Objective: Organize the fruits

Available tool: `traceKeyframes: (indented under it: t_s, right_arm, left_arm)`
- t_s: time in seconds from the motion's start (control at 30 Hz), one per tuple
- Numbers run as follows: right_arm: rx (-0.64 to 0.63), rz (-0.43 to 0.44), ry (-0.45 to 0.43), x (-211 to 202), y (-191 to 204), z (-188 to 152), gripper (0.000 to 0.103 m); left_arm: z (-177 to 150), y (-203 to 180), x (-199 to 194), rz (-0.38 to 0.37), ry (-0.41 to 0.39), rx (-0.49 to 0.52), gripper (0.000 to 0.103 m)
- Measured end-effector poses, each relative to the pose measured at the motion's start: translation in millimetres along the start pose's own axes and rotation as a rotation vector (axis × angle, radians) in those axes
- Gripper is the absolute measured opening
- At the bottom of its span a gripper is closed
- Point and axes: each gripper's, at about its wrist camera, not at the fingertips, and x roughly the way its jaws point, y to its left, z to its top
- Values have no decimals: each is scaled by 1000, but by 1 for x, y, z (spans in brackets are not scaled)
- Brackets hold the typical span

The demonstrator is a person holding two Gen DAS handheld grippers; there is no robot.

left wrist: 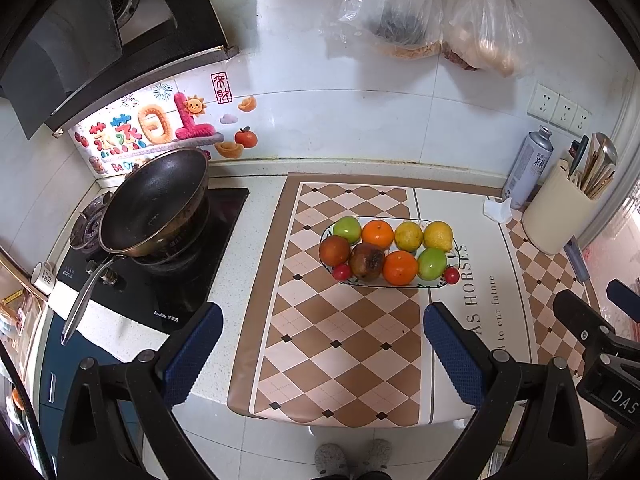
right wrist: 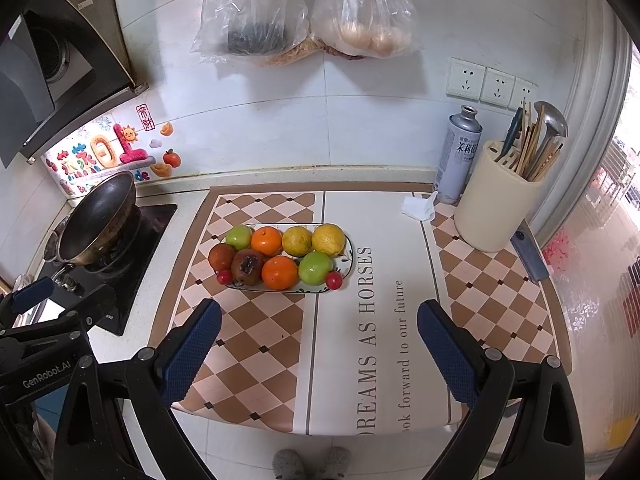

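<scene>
An oval plate point(left wrist: 440, 285) point(right wrist: 349, 258) sits on the checkered mat and holds fruit in two rows. The back row has a green apple point(left wrist: 347, 229), an orange point(left wrist: 377, 233) and two lemons point(left wrist: 438, 236). The front row has two dark red fruits point(left wrist: 367, 261), an orange point(left wrist: 400, 267) point(right wrist: 280, 272), a green apple point(left wrist: 432, 264) point(right wrist: 315, 267) and small red fruits point(left wrist: 341, 271) at each end. My left gripper point(left wrist: 322, 330) is open and empty, held well short of the plate. My right gripper point(right wrist: 319, 326) is open and empty, also short of the plate.
A black wok point(left wrist: 156, 202) point(right wrist: 98, 216) sits on the stove at the left. A spray can point(right wrist: 458, 156), a cream utensil holder point(right wrist: 494, 204) and a crumpled tissue point(right wrist: 418, 207) stand at the back right. Plastic bags point(right wrist: 304, 8) hang on the wall. The counter edge runs below the mat.
</scene>
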Motion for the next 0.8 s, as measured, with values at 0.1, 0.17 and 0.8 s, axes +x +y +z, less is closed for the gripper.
traceKeyframes:
  t_s: [0.1,0.17,0.8]
  right_arm:
    - [3,2,2,-1,1,-1,100]
    - [1,5,2,-1,0,-1,100]
    - [-3,16,11,-1,-1,-6,100]
  left_arm:
    - [0,0,0,1,1,0,103]
    - [-1,0,0,2,0,0,103]
    - [-11,0,-8,2,9,-14,103]
